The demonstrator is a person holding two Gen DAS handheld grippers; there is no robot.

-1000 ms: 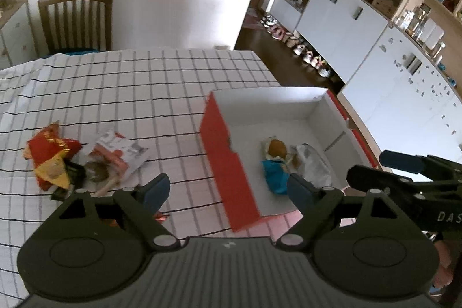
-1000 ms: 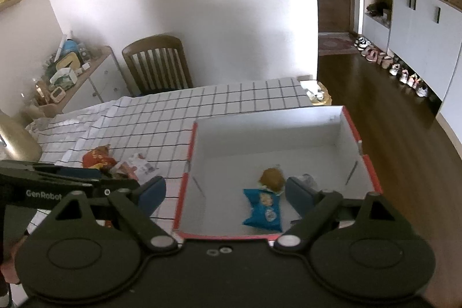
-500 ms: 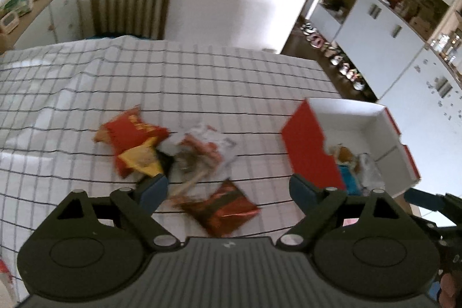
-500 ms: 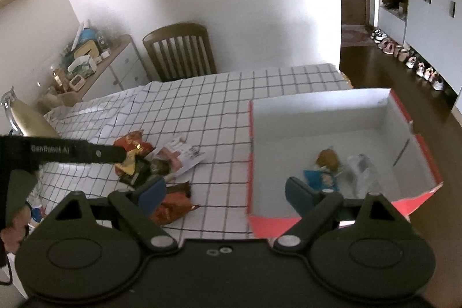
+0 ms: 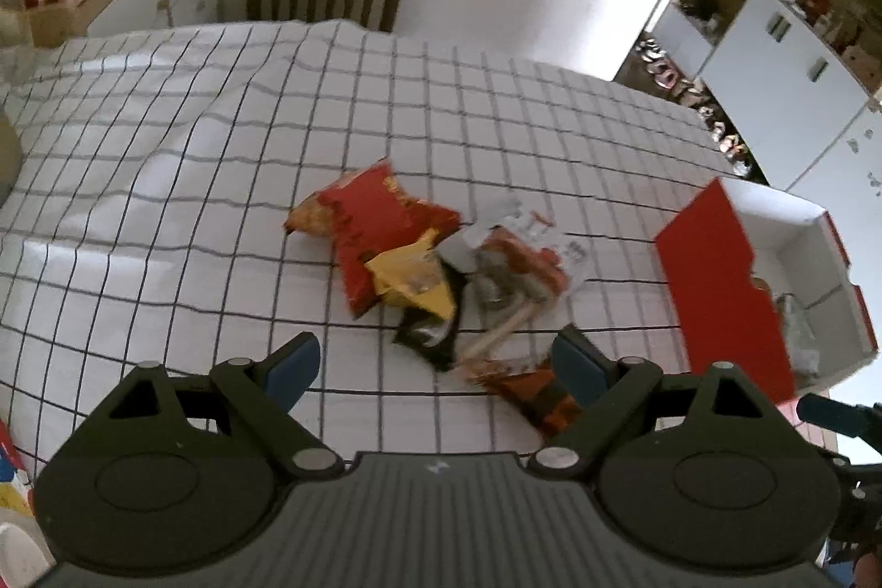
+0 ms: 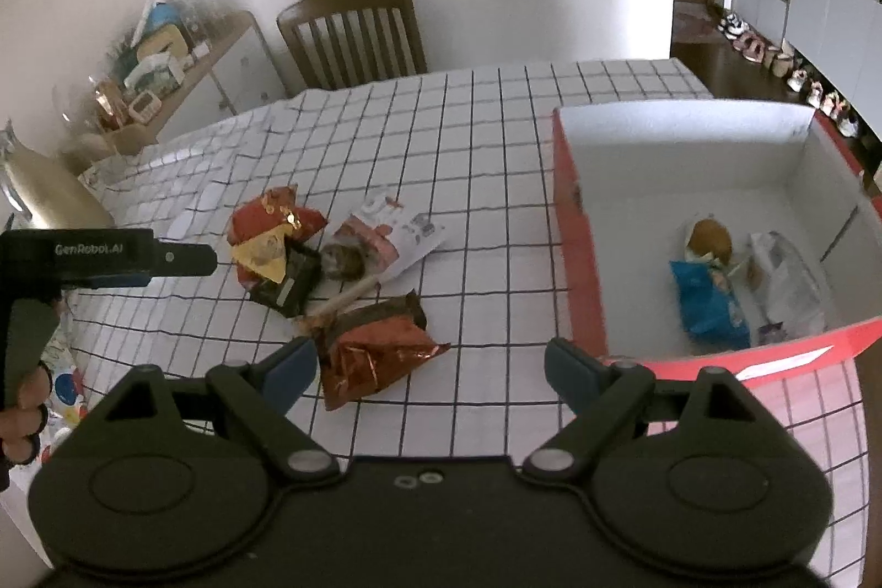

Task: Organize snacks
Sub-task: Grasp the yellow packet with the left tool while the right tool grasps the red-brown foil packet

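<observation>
A pile of snack packets lies on the checked tablecloth: a red bag (image 5: pixel 380 219) (image 6: pixel 264 219), a yellow packet (image 5: pixel 410 282), a black packet (image 5: pixel 433 332) (image 6: pixel 289 282), a pink-white packet (image 5: pixel 521 257) (image 6: pixel 386 235) and a brown-red foil bag (image 6: pixel 375 351) (image 5: pixel 537 392). A red box with white inside (image 6: pixel 573 224) (image 5: pixel 716 279) stands to the right and holds a blue packet (image 6: pixel 708 298), a round brown snack (image 6: pixel 708 235) and a clear bag (image 6: pixel 788 285). My left gripper (image 5: pixel 435 362) is open just before the pile. My right gripper (image 6: pixel 430 365) is open above the foil bag's near side.
A wooden chair (image 6: pixel 353 31) stands at the table's far side. A white sideboard with clutter (image 6: pixel 165 75) is at the back left. White cupboards and shoes on the floor (image 6: pixel 788 70) are at the right. The left gripper's body (image 6: pixel 105 252) shows at the right view's left edge.
Both grippers have swung left, away from the box and toward the snack pile. Both stayed open and empty.
</observation>
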